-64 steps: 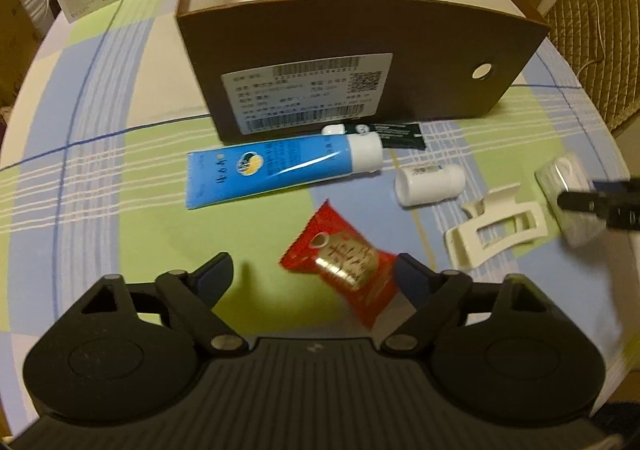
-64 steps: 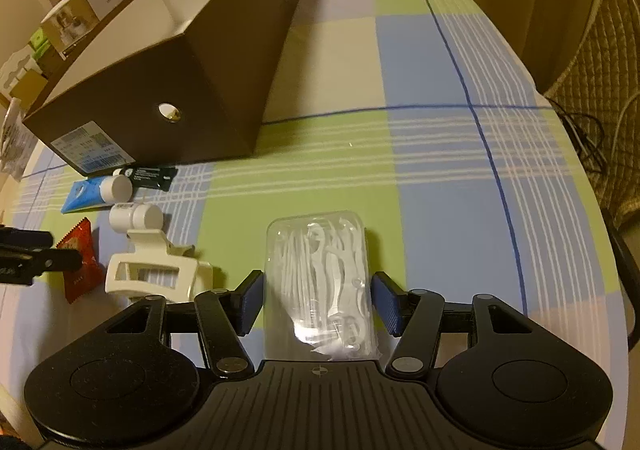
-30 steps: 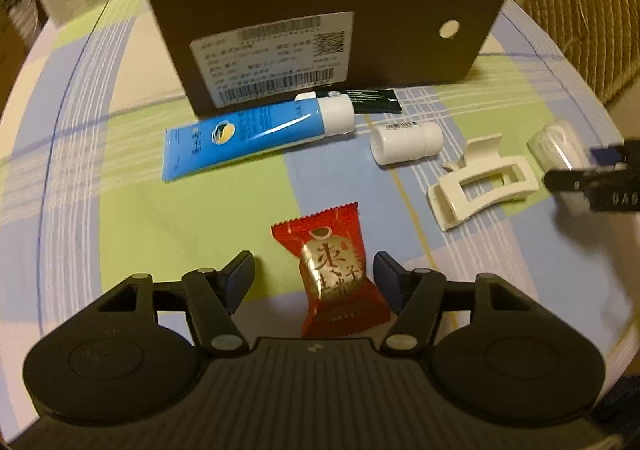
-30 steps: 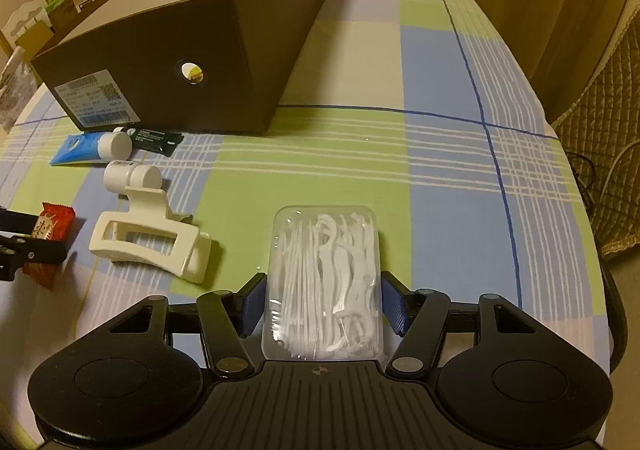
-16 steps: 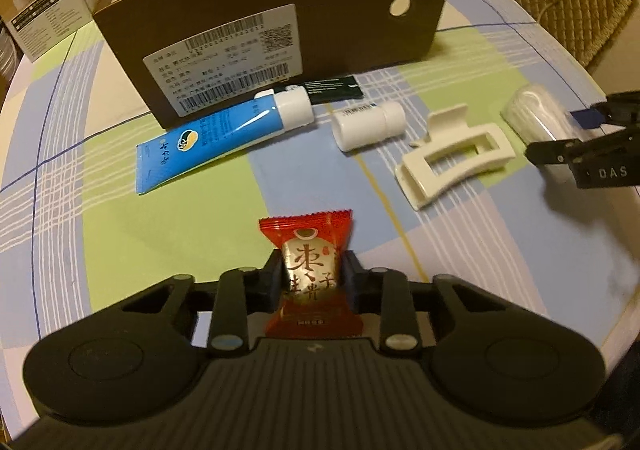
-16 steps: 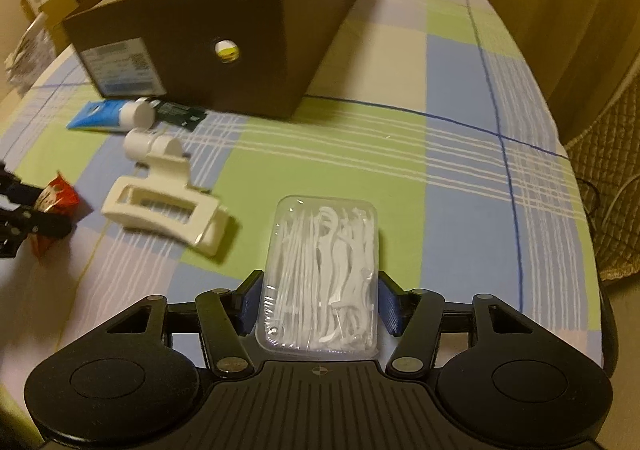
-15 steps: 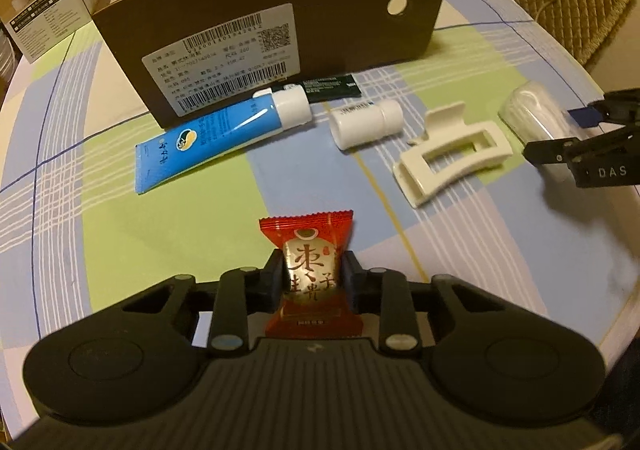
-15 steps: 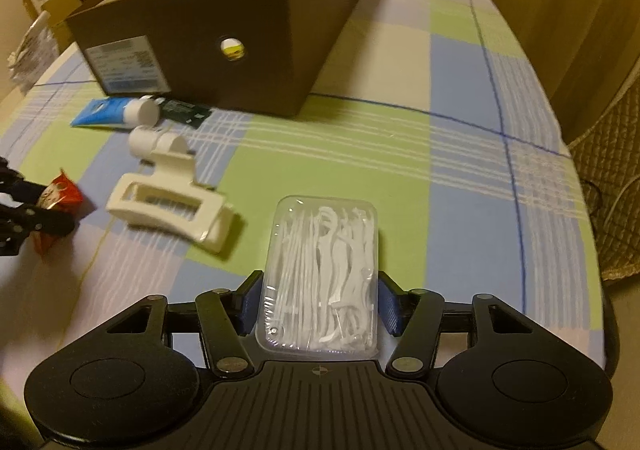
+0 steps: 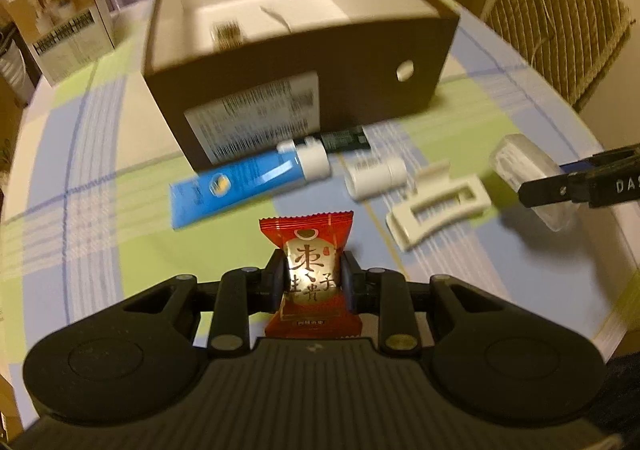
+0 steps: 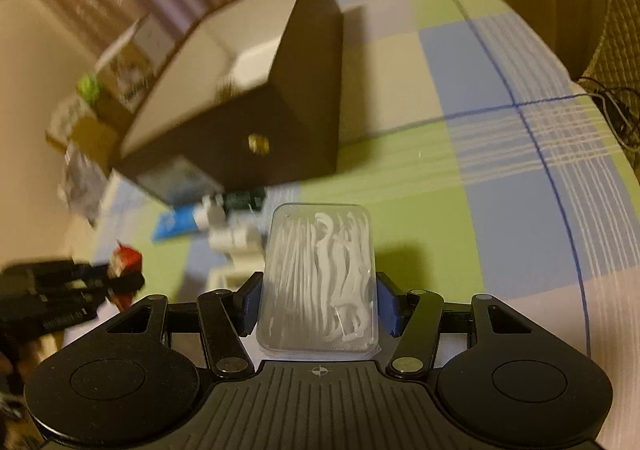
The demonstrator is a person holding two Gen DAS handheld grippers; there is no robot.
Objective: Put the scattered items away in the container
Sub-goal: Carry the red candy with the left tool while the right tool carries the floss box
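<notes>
Both grippers loaded: left gripper (image 9: 313, 279) pinching red foil candy packet (image 9: 307, 254), right gripper (image 10: 318, 302) clamping clear floss-pick case (image 10: 320, 282); open brown cardboard box (image 9: 360, 98) ahead of both, left nearer

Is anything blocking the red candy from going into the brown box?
Nothing visible does. The red candy is clamped in the left gripper, off the table. The brown box is open on top; only its near wall stands ahead, with the blue tube lying below it.

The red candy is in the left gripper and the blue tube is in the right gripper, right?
Not quite. The right gripper holds the clear box of floss picks, as the right wrist view shows. The blue tube lies on the table. The red candy is in the left gripper.
</notes>
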